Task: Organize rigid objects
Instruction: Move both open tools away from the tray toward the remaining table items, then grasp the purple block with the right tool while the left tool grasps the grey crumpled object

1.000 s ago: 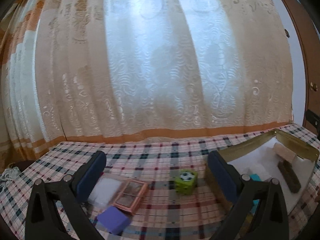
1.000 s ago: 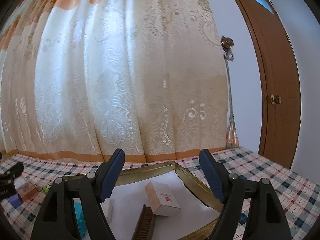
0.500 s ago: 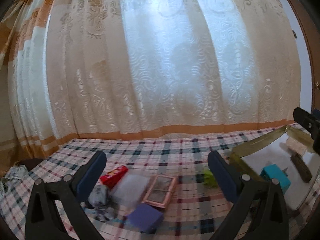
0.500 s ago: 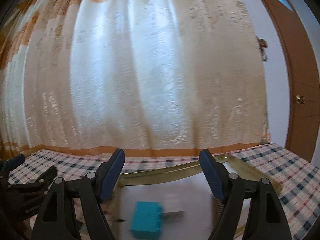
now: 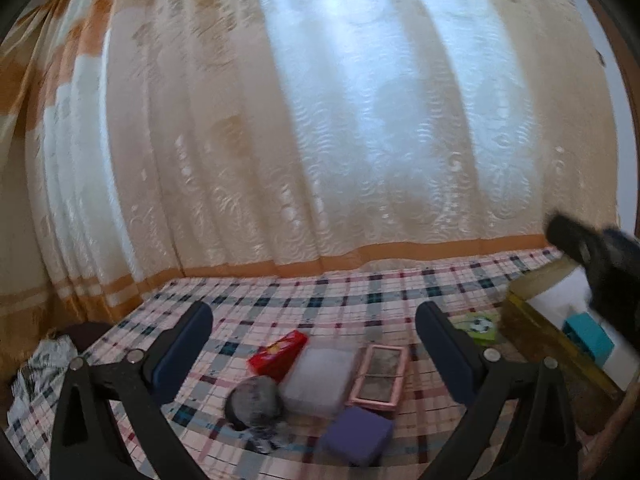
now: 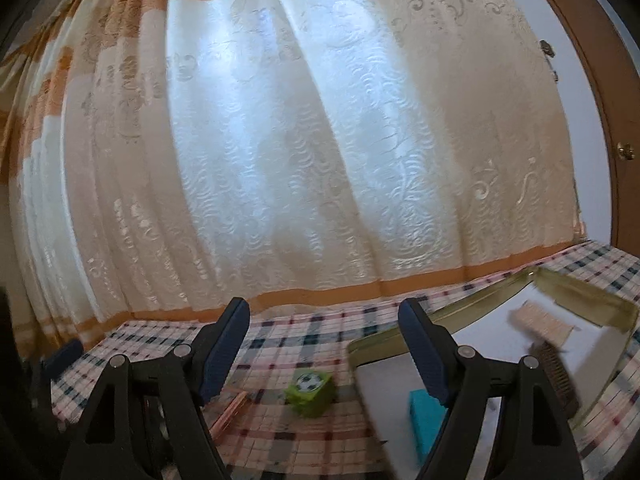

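Both tongs released, nothing between the jaws. Left gripper (image 5: 314, 344): red box (image 5: 278, 354), clear case (image 5: 318, 380), pink frame (image 5: 378, 376), purple block (image 5: 356, 434) lie ahead. Right gripper (image 6: 324, 340): green cube (image 6: 310, 392) ahead, tray (image 6: 576, 296) with teal box (image 6: 424, 420) to its right.

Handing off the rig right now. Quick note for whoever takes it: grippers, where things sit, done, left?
Left gripper: open, empty.
Right gripper: open, empty.
In the tray: teal box, beige box, brush.
On the plaid cloth: green soccer cube, red box, clear case, pink frame, purple box, grey round item.
Done: three things trayed. Left: six on the cloth.
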